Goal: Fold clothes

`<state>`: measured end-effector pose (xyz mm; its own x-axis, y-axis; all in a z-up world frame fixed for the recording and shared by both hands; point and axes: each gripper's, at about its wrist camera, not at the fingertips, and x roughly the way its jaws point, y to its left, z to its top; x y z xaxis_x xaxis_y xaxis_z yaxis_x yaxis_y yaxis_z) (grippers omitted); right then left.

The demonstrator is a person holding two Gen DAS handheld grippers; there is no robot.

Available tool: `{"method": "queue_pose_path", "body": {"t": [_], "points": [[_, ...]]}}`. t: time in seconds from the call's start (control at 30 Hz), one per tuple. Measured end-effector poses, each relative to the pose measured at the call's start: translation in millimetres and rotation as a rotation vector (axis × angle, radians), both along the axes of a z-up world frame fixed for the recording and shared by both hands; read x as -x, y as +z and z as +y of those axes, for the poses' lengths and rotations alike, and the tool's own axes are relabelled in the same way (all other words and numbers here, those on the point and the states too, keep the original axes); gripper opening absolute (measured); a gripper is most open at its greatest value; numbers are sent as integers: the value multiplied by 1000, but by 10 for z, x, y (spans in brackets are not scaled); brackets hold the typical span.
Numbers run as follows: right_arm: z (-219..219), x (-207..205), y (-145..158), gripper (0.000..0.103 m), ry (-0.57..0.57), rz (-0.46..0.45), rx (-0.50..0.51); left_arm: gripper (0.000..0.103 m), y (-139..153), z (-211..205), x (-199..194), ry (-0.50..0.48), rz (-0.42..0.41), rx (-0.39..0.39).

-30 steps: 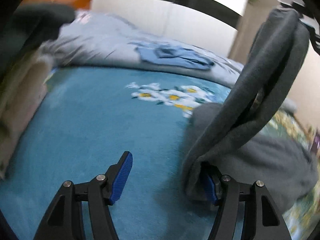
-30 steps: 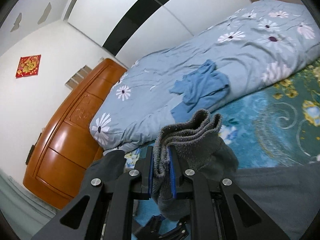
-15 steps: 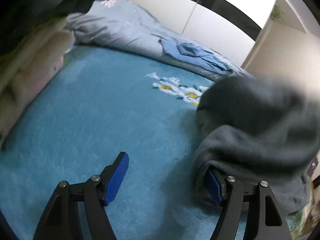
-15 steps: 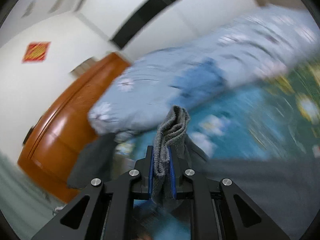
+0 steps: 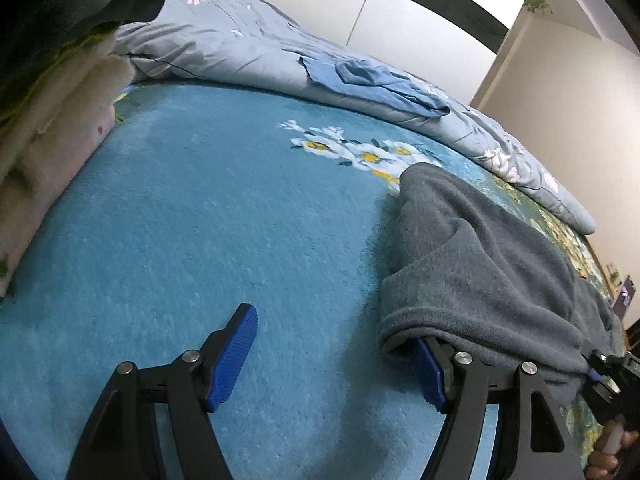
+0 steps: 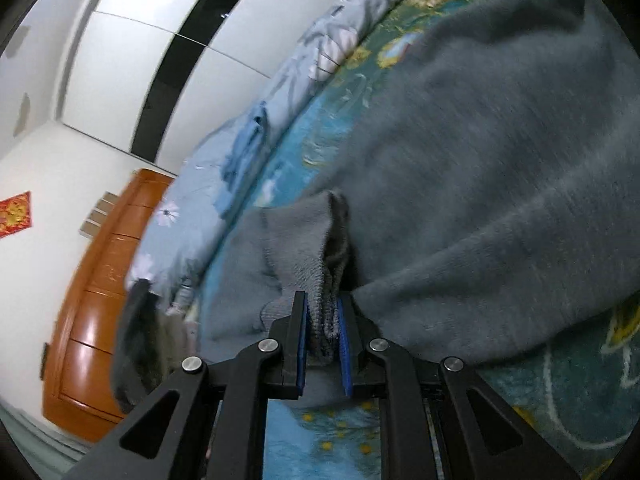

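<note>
A grey fleece garment [image 5: 480,248] lies folded on the teal flowered blanket [image 5: 200,220]. My left gripper [image 5: 332,364] stands open low over the blanket with nothing between its pads. The garment's near edge drapes over the outside of its right finger [image 5: 430,376]. In the right wrist view my right gripper [image 6: 323,304] is shut on a bunched fold of the same grey garment [image 6: 480,160], held low beside the rest of the cloth. From the left wrist view, the right gripper [image 5: 612,372] and the hand holding it show at the lower right edge.
A pale blue flowered duvet [image 5: 240,48] lies along the far side with a crumpled blue garment [image 5: 372,80] on it. A stack of folded clothes [image 5: 60,120] sits at the left. A wooden headboard [image 6: 92,300] and white wardrobe doors [image 6: 160,60] stand beyond.
My right gripper came down with the grey fold, so the cloth that hung high now lies doubled over on the blanket. The left gripper stayed put and its jaws widened a little.
</note>
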<state>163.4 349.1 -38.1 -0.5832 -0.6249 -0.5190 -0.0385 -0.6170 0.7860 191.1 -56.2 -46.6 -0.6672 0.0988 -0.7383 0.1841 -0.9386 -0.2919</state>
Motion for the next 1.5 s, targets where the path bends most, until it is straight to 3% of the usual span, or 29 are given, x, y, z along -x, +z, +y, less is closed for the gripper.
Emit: {"method": "queue_pose_path", "body": {"t": [0.2, 0.3, 0.43, 0.67, 0.83, 0.9, 1.0, 1.17, 1.33, 1.5], "points": [[-74, 6, 465, 14, 45, 159, -58, 76, 6, 11, 1, -14, -8, 11], [-18, 41, 306, 14, 32, 97, -99, 78, 0, 11, -7, -29, -13, 10], [58, 59, -44, 14, 2, 15, -50, 78, 5, -9, -34, -44, -25, 5], [126, -9, 45, 17, 2, 31, -81, 78, 89, -66, -149, -68, -68, -20], [686, -389, 240, 21, -163, 73, -144, 78, 252, -127, -241, -37, -71, 43], [1007, -610, 295, 38, -268, 83, -162, 78, 362, -123, -262, -26, -48, 65], [1479, -909, 270, 47, -422, 66, -161, 79, 524, 50, -205, -69, 5, 55], [1866, -1009, 84, 49, -545, 19, -62, 79, 599, 871, 119, -283, 61, 9], [1910, -832, -11, 49, -537, 36, 16, 79, 546, 1678, 436, -448, 60, -11], [1961, -578, -34, 49, -495, 69, 43, 79, 371, 2155, 702, -511, 15, 12]]}}
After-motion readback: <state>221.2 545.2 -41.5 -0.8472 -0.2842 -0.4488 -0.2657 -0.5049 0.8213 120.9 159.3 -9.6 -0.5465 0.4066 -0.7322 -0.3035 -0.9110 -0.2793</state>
